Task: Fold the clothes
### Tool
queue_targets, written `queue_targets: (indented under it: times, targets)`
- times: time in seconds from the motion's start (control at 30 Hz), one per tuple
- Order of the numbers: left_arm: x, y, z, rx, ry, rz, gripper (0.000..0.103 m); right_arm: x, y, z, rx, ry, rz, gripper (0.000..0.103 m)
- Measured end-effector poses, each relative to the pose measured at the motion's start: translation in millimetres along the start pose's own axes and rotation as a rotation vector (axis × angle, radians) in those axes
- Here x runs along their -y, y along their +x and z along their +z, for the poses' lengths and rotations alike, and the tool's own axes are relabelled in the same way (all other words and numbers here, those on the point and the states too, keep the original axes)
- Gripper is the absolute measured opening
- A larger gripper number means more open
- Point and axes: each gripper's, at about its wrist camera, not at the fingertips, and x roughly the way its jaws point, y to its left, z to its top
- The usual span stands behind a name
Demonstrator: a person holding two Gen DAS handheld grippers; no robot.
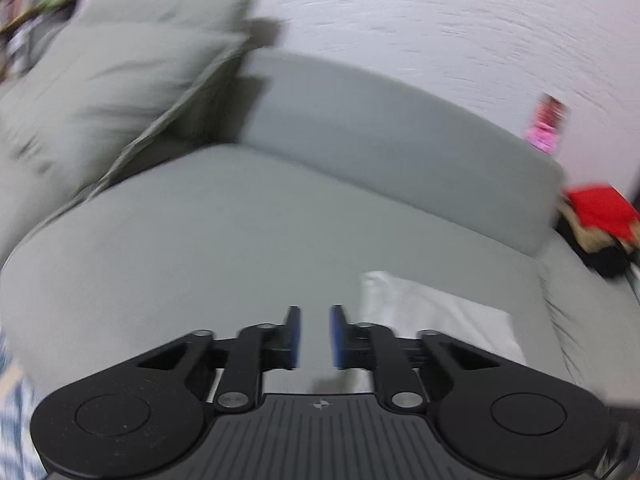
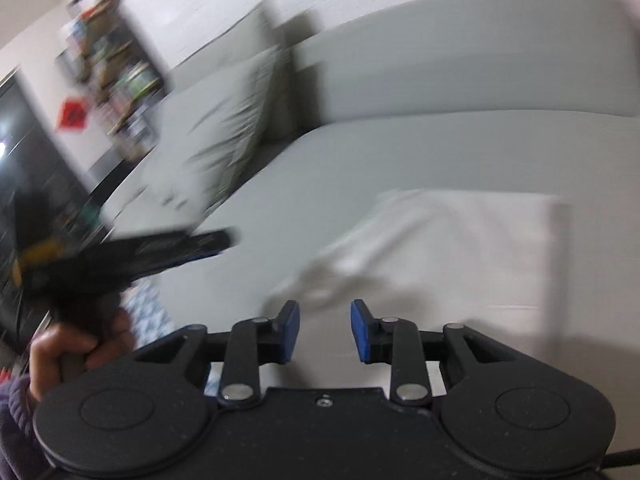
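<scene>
White folded cloth (image 2: 460,248) on grey sofa (image 1: 240,220) w/ cushion (image 1: 100,92); left tool (image 1: 316,336), right tool (image 2: 325,330) both gape empty.

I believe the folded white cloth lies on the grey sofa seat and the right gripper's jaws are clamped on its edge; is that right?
Not quite. The folded white cloth does lie on the grey sofa seat, but the right wrist view shows the right gripper with its jaws apart and nothing between them.

Grey sofa (image 2: 400,160) | folded white cloth (image 2: 460,248) flat on its seat | pale cushions (image 1: 112,92) propped at sofa's left end | red and dark clothes (image 1: 600,220) heaped at sofa's right end
</scene>
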Motion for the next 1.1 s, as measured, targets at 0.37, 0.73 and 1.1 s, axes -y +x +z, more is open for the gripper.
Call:
queue_targets:
  times: [0.37,0.73,1.1]
  targets:
    - [72,60,-50,-0.343,0.517,0.192,0.008,8,17,-53,-0.142,-0.355,-0.278,0.012]
    - [57,23,5,-0.036,0.215,0.012,0.012,85,-38,-4,0.075,0.11,-0.106,0.012]
    - [105,140,13,-0.25,0.273,-0.345,0.011,137,77,29,0.04,0.398,0.257,0.014]
